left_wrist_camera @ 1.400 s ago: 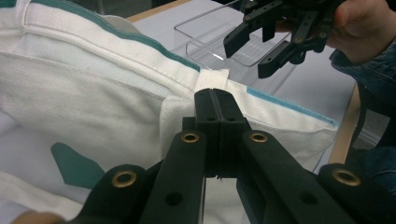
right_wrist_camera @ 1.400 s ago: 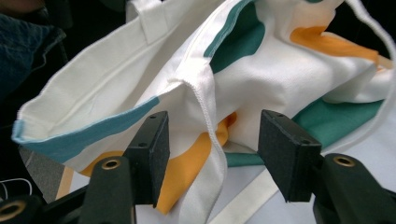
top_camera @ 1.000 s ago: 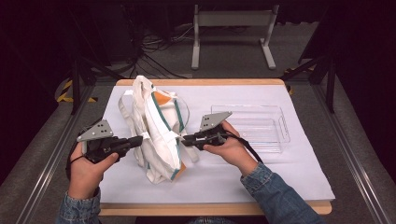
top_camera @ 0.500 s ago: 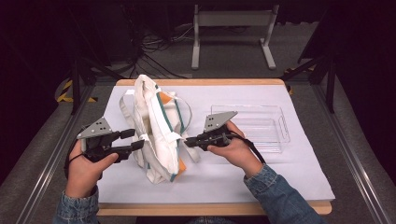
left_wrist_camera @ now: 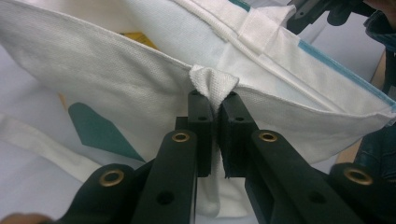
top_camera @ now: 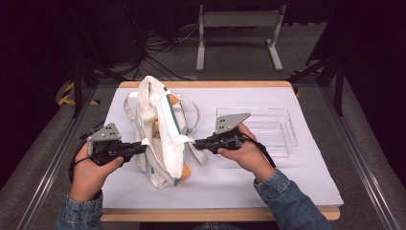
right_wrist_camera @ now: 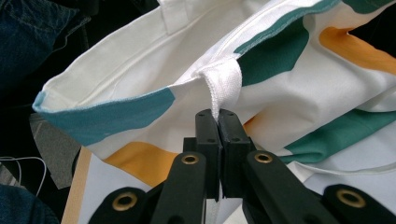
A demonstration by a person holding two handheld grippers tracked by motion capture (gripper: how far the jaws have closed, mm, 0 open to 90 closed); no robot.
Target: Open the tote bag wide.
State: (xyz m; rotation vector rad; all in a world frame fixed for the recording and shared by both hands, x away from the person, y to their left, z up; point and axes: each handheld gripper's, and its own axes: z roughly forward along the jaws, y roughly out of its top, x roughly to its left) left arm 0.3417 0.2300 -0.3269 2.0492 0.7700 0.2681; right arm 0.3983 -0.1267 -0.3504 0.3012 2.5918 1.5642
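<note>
Tote bag [top_camera: 160, 139] on counter [top_camera: 287, 187] centre-left; clear tray [top_camera: 282, 129] at its 3 o'clock; left claw [top_camera: 143, 147] at bag's 9, right claw [top_camera: 195, 143] between bag and tray.

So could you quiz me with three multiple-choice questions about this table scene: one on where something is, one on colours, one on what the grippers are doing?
1. Where does the clear plastic tray lie relative to the tote bag?
A. To the bag's right on the table
B. Inside the bag
C. On the floor

2. Which colours are printed on the white bag?
A. Red and black
B. Teal and orange
C. Purple and pink

3. What are the two grippers doing?
A. Both stand open above the tray
B. Each is shut on the bag's cloth
C. One holds a cup

Answers: 1 A, the high view shows the tray right of the bag. 2 B, teal and orange patches show. 3 B, the left gripper and right gripper each pinch a fold of cloth.
</note>
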